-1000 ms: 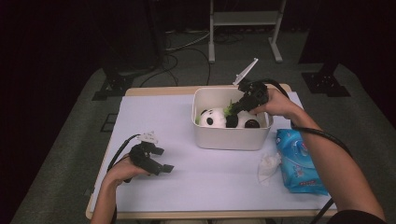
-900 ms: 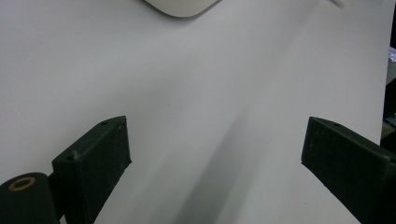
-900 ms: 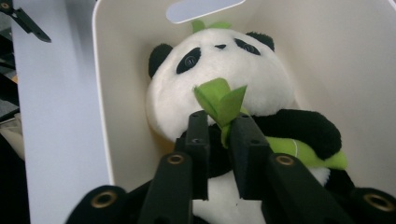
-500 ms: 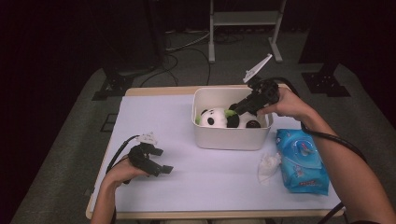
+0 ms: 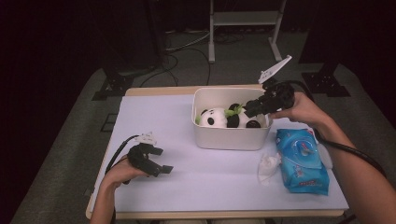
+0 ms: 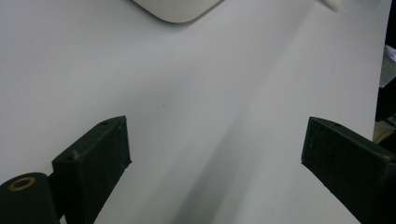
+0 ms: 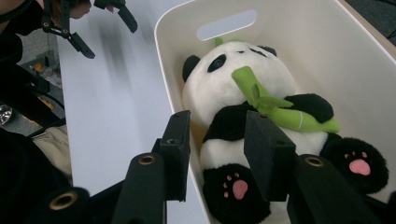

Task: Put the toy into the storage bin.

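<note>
White table (image 5: 154,121), panda (image 7: 252,116) half hidden by bin (image 5: 231,137) wall, right claw (image 5: 256,108) just opening, empty, left claw (image 5: 161,163) released

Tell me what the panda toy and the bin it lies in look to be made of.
Panda toy: plush fabric, by its fuzzy black and white pile and soft rounded limbs; the green bamboo stalk it holds looks like felt or cloth. Bin: probably moulded plastic, cream, smooth with a dull sheen, with rounded corners and a cut-out handle slot.
</note>
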Action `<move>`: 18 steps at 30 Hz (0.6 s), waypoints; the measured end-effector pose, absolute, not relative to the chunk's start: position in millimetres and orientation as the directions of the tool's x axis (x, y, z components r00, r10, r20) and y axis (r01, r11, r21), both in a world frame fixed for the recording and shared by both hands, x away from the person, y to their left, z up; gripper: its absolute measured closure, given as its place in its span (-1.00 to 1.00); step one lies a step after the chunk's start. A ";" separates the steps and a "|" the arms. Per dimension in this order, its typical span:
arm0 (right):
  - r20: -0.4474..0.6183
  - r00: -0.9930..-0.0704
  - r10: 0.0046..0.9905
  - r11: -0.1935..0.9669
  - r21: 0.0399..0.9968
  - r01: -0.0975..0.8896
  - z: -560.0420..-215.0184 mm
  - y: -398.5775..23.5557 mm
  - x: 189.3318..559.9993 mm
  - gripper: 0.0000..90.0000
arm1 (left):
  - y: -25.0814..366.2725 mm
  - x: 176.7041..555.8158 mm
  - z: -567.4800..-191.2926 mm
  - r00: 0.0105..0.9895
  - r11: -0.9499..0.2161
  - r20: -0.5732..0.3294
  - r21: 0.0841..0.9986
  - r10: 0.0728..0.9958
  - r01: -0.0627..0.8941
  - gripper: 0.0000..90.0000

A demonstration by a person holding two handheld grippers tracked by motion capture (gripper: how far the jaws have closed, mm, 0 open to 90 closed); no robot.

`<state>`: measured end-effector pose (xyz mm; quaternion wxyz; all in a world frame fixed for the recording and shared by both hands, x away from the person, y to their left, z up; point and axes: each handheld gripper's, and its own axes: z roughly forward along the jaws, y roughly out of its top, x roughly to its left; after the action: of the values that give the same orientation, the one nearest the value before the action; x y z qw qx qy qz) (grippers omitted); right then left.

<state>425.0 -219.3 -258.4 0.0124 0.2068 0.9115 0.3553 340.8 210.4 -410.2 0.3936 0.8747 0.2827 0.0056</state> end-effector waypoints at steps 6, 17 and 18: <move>0.131 -0.906 0.402 0.645 0.662 0.382 -259.5 -231.6 417.2 0.31 | 210.7 340.9 -410.9 0.840 -0.536 -0.212 0.686 0.499 0.492 -0.84; 0.144 -0.891 0.430 0.615 0.676 0.406 -266.8 -249.5 404.2 0.22 | 207.8 340.1 -411.8 0.842 -0.539 -0.215 0.684 0.494 0.491 -0.84; 0.147 -0.890 0.432 0.612 0.677 0.409 -267.4 -250.8 403.4 0.20 | 207.7 340.1 -412.0 0.843 -0.540 -0.214 0.684 0.494 0.491 -0.84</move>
<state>403.4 -250.8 -267.4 0.0157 0.2343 0.8976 0.3729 340.1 207.7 -412.0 0.3887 0.8776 0.2805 0.0023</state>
